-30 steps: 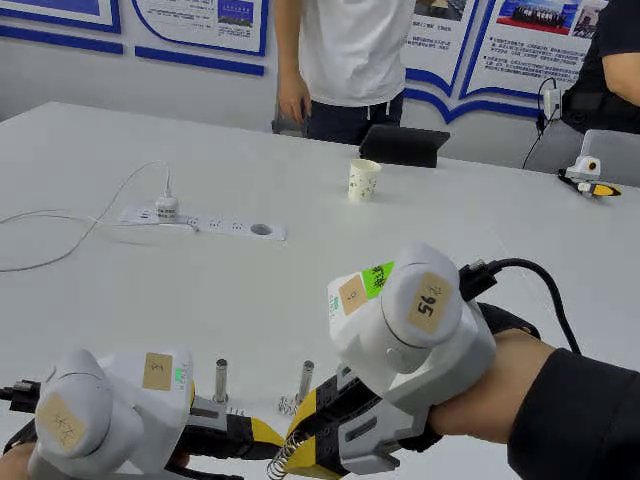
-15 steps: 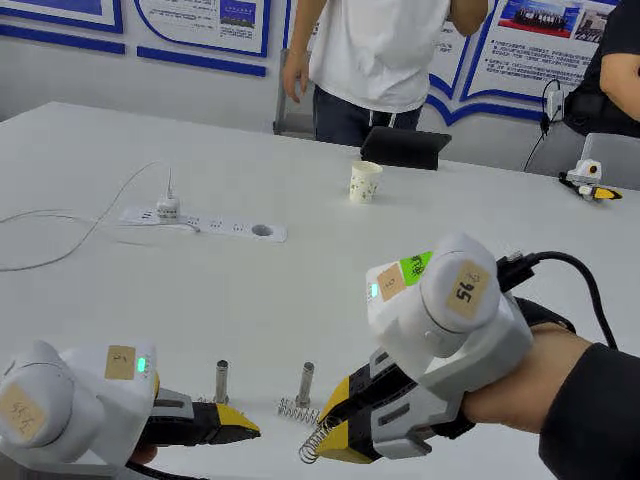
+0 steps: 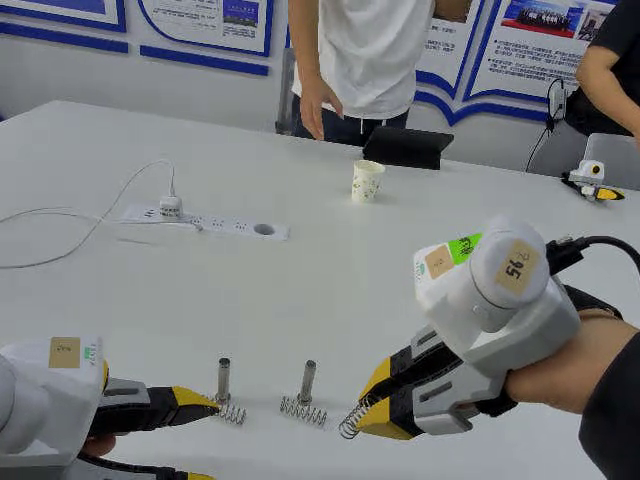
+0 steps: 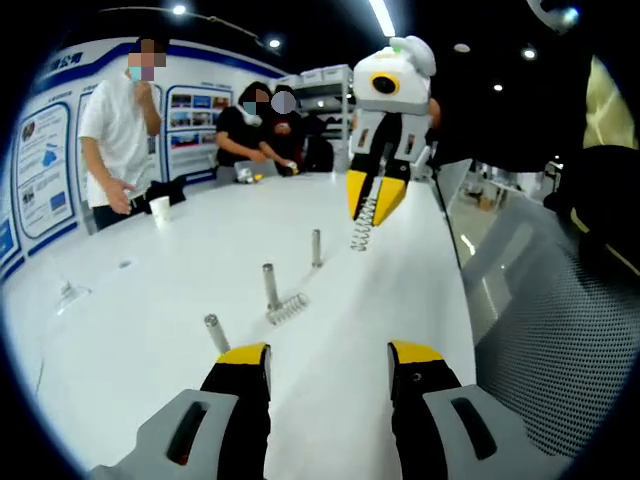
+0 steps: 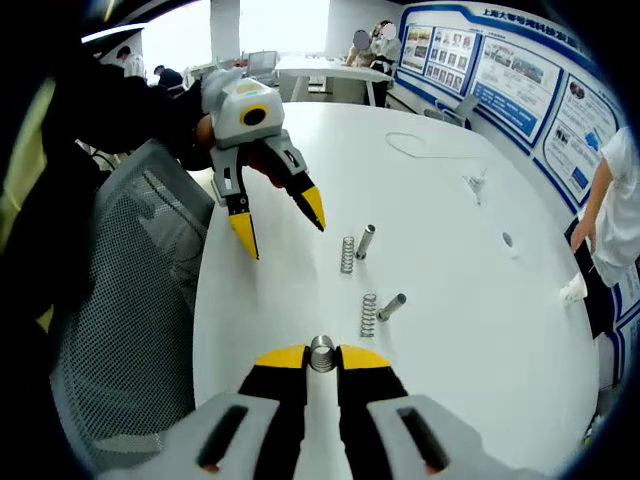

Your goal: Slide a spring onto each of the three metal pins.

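Note:
Two upright metal pins (image 3: 223, 376) (image 3: 307, 380) stand on the white table (image 3: 330, 270), each with a loose spring (image 3: 232, 412) (image 3: 302, 410) lying at its foot. My right gripper (image 3: 362, 418) hovers just right of them, shut on a third spring (image 3: 350, 421) that hangs from its yellow tips. Its own view has that spring (image 5: 321, 352) end-on between the jaws. My left gripper (image 3: 205, 440) sits at the lower left, open, tips short of the left pin. The left gripper view shows three pins (image 4: 216, 332) (image 4: 270, 285) (image 4: 316, 247) in a row ahead of the left gripper (image 4: 330, 365).
A power strip (image 3: 205, 225) with a white cable lies at the mid left. A paper cup (image 3: 366, 181) and a black case (image 3: 405, 147) sit farther back. A person (image 3: 360, 50) stands at the far edge. A mesh chair (image 5: 130, 300) is beside the table.
My right gripper has moved right and away from the pins with the spring in it. My left gripper has drawn back to the left, and its jaws now stand apart.

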The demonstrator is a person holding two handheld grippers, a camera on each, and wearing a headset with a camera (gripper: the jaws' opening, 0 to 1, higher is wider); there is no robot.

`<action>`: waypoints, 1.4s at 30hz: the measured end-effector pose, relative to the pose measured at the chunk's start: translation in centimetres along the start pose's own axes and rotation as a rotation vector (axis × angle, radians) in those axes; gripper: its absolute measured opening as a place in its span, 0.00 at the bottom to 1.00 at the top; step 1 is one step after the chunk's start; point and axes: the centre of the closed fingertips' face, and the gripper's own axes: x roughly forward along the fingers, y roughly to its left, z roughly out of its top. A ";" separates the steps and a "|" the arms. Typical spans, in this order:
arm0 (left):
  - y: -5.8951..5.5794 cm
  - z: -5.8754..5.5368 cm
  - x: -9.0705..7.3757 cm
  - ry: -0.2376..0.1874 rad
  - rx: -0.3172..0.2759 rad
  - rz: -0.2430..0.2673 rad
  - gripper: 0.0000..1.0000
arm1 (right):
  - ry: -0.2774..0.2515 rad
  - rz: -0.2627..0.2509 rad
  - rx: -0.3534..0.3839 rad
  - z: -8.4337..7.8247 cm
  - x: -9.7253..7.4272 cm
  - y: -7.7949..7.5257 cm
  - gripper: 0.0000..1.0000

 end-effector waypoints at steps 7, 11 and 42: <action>0.6 -0.5 -0.8 -0.009 -0.032 0.046 0.51 | 0.018 -0.030 0.028 -1.2 -1.3 -1.6 0.12; 0.8 -0.5 -1.2 -0.020 -0.051 0.071 0.53 | 0.021 -0.054 0.047 -1.8 -2.1 -2.6 0.12; 1.2 -0.7 -1.6 -0.047 -0.093 0.126 0.58 | 0.175 -0.112 0.093 -5.4 -1.7 -8.4 0.12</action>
